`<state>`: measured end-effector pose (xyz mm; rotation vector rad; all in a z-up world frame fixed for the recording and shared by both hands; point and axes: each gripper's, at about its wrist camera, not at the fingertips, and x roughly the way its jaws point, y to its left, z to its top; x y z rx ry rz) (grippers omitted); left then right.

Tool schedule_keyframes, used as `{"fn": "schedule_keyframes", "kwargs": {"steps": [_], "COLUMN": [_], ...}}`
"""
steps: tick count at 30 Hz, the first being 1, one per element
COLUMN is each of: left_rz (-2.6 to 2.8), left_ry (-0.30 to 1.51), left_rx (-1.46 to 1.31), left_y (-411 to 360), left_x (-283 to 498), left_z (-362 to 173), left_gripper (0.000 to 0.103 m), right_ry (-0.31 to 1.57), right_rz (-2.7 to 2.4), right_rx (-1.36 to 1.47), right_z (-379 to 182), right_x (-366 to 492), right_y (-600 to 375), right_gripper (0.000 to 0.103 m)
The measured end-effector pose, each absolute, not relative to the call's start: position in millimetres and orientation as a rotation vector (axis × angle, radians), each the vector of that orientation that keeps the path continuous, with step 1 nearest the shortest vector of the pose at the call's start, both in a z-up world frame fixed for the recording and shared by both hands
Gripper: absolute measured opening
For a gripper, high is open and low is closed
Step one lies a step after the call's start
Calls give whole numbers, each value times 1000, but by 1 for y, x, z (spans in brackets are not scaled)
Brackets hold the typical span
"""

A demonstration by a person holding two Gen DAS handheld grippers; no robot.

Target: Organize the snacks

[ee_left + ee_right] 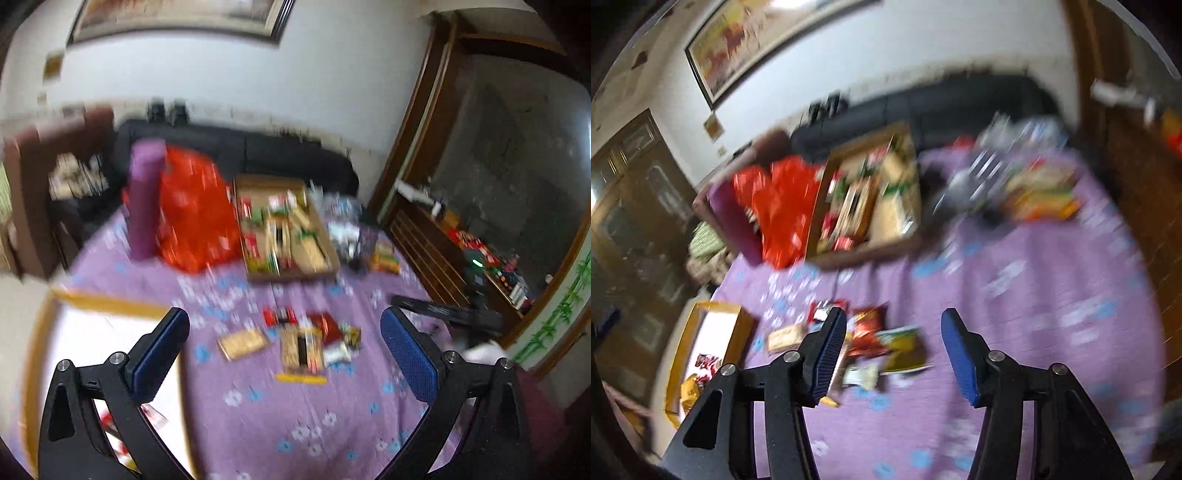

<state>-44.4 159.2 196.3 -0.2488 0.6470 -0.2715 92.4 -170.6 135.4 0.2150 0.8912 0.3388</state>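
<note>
Plainly, with the left gripper (pixel 284 354) spread wide and the right gripper (pixel 892 354) part open, both empty, the loose snack packets (pixel 306 339) on the purple tablecloth (pixel 258 424) look light, crinkly and slippery, best pinched across their flat middles.

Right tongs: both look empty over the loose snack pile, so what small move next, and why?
Probably ease the right tongs down onto the red snack packet just ahead. Both tongs are open and empty, loose snacks still lie on the purple tablecloth, and the yellow-rimmed box alongside has room. The frames are blurred, so steady first.
</note>
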Motion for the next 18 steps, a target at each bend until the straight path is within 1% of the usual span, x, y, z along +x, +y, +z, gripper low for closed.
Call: {"fn": "schedule_keyframes", "kwargs": {"steps": [4, 7, 11, 12, 13, 14, 18], "left_rz": [-279, -284, -294, -301, -308, -317, -325], "left_ry": [757, 836, 911, 929, 940, 953, 983], "left_rx": [-275, -301, -325, -328, -326, -320, -288], "left_y": [152, 146, 139, 133, 129, 122, 104], "left_x": [-19, 6, 28, 32, 34, 37, 49], "left_z": [150, 120, 89, 82, 79, 75, 61], "left_gripper": [103, 103, 103, 103, 103, 103, 103], "right_ry": [984, 1036, 1073, 1079, 1085, 1090, 1059], "right_rz": [374, 362, 330, 328, 329, 326, 340], "right_rx": [179, 104, 34, 25, 8, -4, 19], "right_z": [82, 57, 33, 30, 25, 21, 21], "right_x": [130, 145, 151, 151, 151, 151, 146], "right_y": [-125, -92, -76, -77, -77, -77, -84], "right_gripper": [55, 55, 55, 53, 39, 29, 27]}}
